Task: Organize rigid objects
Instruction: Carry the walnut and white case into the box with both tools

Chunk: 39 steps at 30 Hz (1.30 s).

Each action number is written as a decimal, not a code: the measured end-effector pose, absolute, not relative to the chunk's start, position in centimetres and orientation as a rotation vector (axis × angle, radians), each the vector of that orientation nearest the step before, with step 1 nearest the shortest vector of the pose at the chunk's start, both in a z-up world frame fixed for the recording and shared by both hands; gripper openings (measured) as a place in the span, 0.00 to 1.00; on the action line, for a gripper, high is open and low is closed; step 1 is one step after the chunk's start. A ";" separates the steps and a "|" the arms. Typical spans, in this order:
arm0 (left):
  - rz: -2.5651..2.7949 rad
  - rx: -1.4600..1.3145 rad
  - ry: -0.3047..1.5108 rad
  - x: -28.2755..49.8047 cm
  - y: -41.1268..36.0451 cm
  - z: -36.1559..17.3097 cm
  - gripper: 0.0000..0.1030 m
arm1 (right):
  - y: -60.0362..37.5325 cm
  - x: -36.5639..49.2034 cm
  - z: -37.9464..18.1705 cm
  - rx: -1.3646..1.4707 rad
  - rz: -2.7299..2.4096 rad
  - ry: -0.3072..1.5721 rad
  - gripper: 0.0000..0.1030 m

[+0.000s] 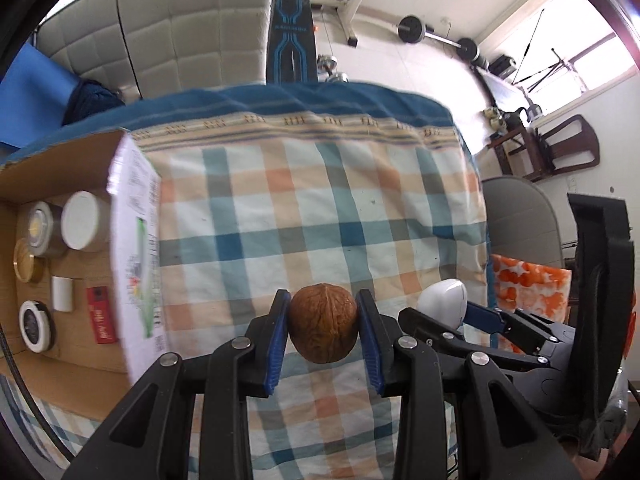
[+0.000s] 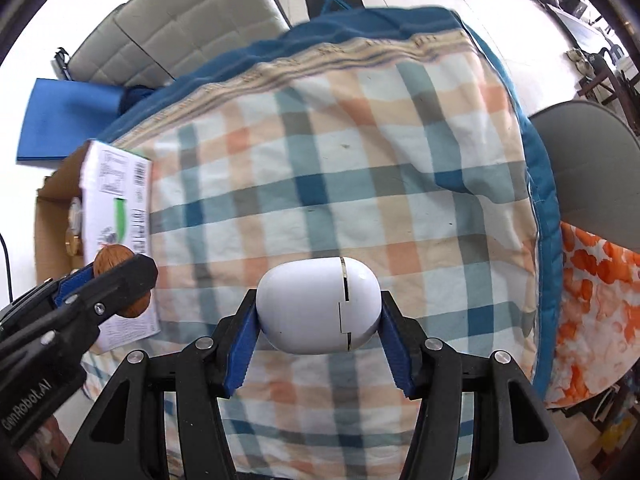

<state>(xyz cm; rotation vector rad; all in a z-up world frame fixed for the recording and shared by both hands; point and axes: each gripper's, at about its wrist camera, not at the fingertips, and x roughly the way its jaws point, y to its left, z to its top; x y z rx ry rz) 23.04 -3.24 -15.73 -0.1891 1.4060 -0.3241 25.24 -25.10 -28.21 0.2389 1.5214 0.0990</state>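
My left gripper [image 1: 323,322] is shut on a brown walnut [image 1: 323,323] and holds it above the checked cloth [image 1: 320,208]. My right gripper [image 2: 318,312] is shut on a white oval case [image 2: 318,304] with a seam across it, also above the cloth. In the left wrist view the right gripper [image 1: 460,312] with the white case [image 1: 444,300] shows just to the right. In the right wrist view the left gripper [image 2: 116,284] with the walnut [image 2: 114,258] shows at the left, near the box.
An open cardboard box [image 1: 80,364] stands at the left of the cloth, with a white printed flap [image 1: 136,240] upright on its right side. It holds several jars and tins [image 1: 82,220] and a red packet [image 1: 100,314]. A grey chair [image 2: 600,172] stands to the right.
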 end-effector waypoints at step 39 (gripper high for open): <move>-0.125 -0.301 1.590 25.1 22.7 -31.9 0.30 | 10.7 31.9 -33.8 0.043 0.207 1.584 0.58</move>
